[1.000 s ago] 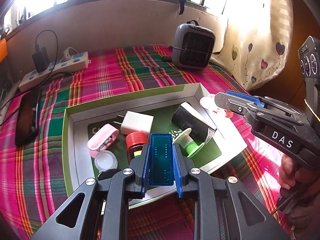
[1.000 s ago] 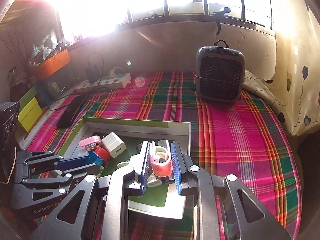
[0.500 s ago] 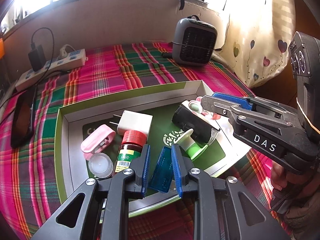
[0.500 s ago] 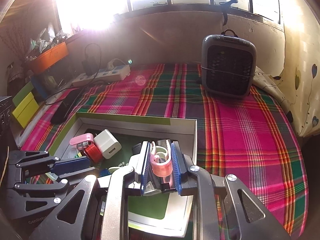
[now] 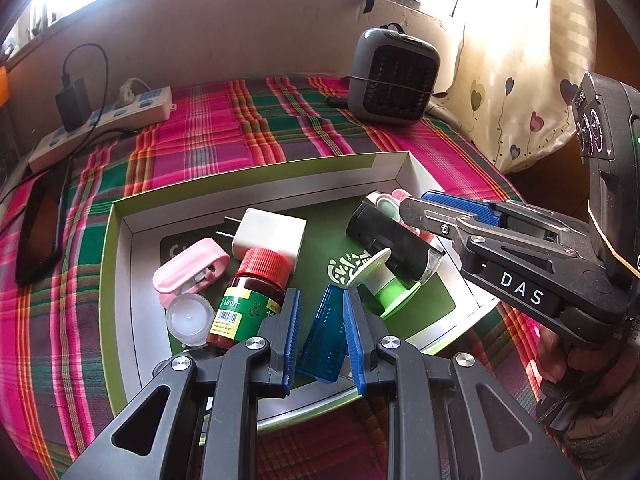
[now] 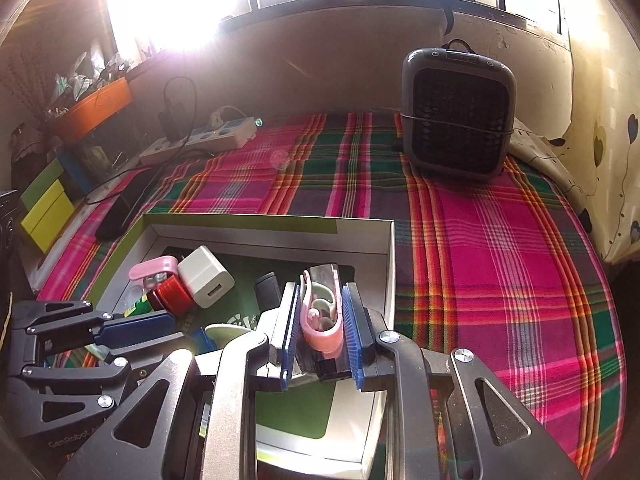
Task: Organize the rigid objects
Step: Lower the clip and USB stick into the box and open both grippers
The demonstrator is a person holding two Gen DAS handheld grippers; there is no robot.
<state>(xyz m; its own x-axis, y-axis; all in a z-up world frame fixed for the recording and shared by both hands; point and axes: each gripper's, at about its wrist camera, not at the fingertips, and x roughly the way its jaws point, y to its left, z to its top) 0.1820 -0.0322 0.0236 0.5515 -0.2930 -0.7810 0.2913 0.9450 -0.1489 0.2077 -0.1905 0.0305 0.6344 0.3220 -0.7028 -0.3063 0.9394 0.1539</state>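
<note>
A green-rimmed box (image 5: 120, 216) (image 6: 360, 228) on the plaid bed holds a white charger (image 5: 270, 236), a red-capped bottle (image 5: 248, 304), a pink case (image 5: 188, 268), a small clear jar (image 5: 190, 318), a green and white suction hook (image 5: 380, 284) and a black device (image 5: 384, 240). My left gripper (image 5: 320, 334) is open, its jaws loosely around a blue translucent case (image 5: 324, 340) that rests tilted in the box. My right gripper (image 6: 320, 332) is open around a pink clip (image 6: 320, 320) lying on the black device (image 6: 268, 288); it also shows in the left wrist view (image 5: 448, 208).
A grey heater (image 5: 394, 76) (image 6: 456, 112) stands at the back right. A white power strip (image 5: 100, 124) with a black adapter and a black phone (image 5: 38, 232) lie at the left. Yellow and green boxes (image 6: 44, 208) sit at the far left.
My left gripper lowered the blue case into the box and opened; the case now leans free. My right gripper lowered the pink clip onto the black device and its jaws widened.
</note>
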